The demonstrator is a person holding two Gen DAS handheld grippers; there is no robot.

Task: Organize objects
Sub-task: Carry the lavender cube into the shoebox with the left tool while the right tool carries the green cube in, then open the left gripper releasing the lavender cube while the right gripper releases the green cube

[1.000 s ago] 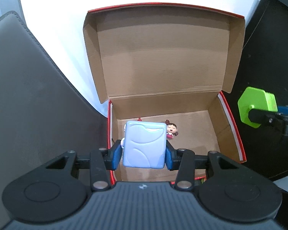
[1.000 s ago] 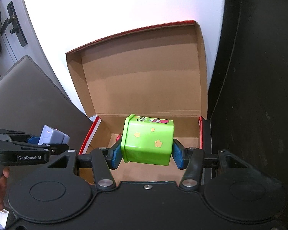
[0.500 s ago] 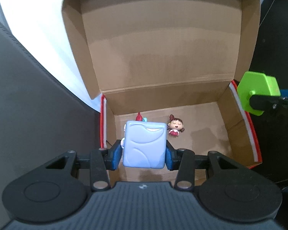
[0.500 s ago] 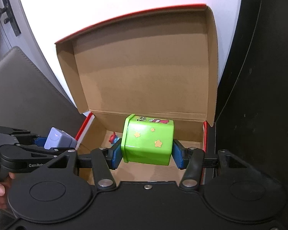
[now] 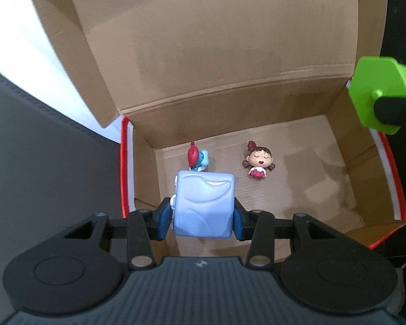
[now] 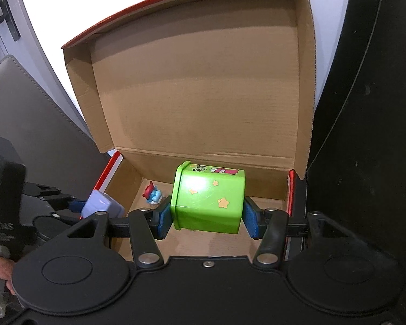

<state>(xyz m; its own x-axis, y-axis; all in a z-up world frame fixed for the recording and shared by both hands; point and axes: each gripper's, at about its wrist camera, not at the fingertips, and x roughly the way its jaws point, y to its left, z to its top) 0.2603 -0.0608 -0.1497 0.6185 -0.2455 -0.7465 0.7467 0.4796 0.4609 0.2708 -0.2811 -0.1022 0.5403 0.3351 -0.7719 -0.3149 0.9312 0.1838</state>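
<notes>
My left gripper is shut on a pale blue box and holds it over the left front part of the open cardboard box. My right gripper is shut on a green box with yellow stars, held over the cardboard box's front. On the box floor lie a small girl figure with a red dress and a blue figure with a red hat, which also shows in the right wrist view. The green box shows at the right in the left wrist view; the blue box shows at the left in the right wrist view.
The cardboard box lid stands upright behind the tray. A grey leather pad lies to the left of the box and a black surface to the right. A white wall is behind.
Both grippers have moved forward and lower toward the cardboard box, each still holding its box. The blue figure with the red hat has come into view.
</notes>
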